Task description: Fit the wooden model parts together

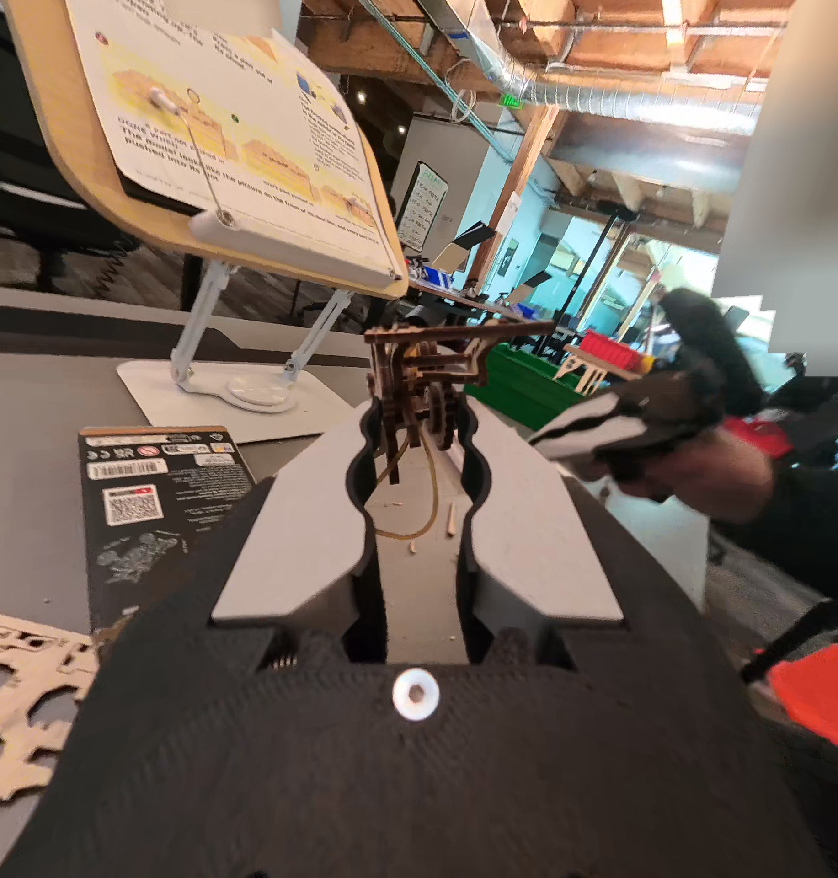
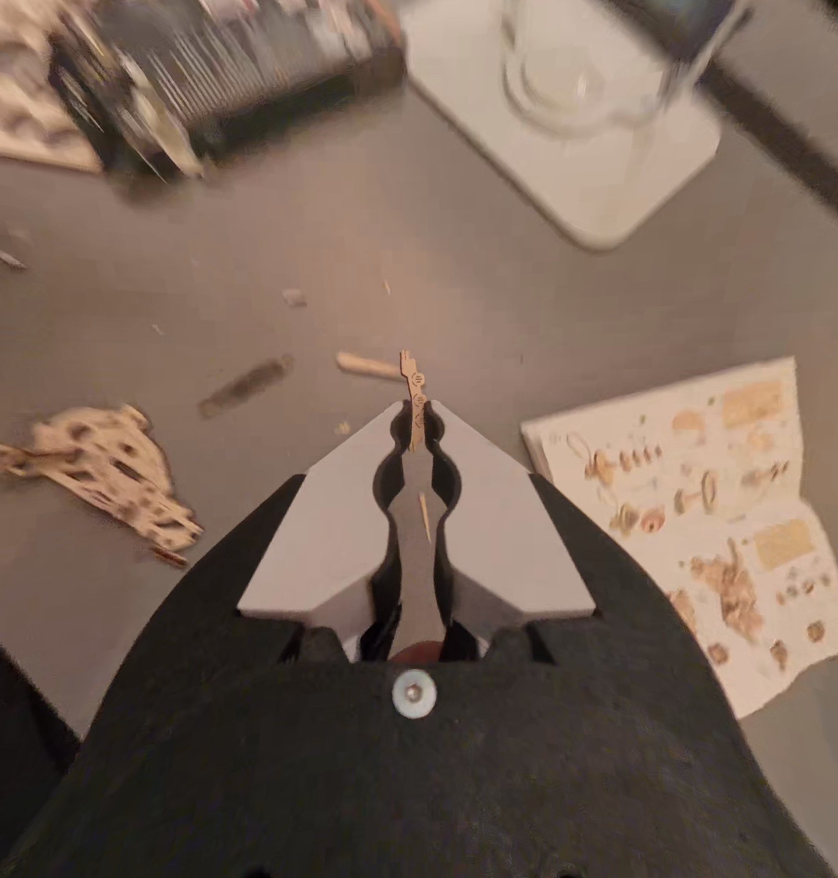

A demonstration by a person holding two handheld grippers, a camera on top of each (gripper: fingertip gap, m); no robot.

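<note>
My left gripper (image 1: pixel 414 418) is shut on a dark wooden model (image 1: pixel 421 375) of gears and arms, held upright at the fingertips just above the grey table, a loop of tan cord (image 1: pixel 428 494) hanging from it. My right gripper (image 2: pixel 416 408) is shut on a thin flat wooden strip (image 2: pixel 414 399) that stands up past its fingertips, above the table. The right gripper also shows in the left wrist view (image 1: pixel 597 427), to the right of the model and apart from it. A short wooden peg (image 2: pixel 367 366) lies on the table just beyond the strip.
An instruction sheet on a wooden stand (image 1: pixel 227 157) with a white base (image 1: pixel 208 394) stands at the back left. A black box (image 1: pixel 151 494) and cut-out plywood sheets (image 1: pixel 22 703) lie at left. A picture sheet (image 2: pixel 702 513), a plywood offcut (image 2: pixel 103 470) and splinters lie on the table. The grippers' ends are close to 20 cm from one another. From my right tips it is roughly 7 cm to the short wooden peg (image 2: pixel 367 366); from my left, 20 cm.
</note>
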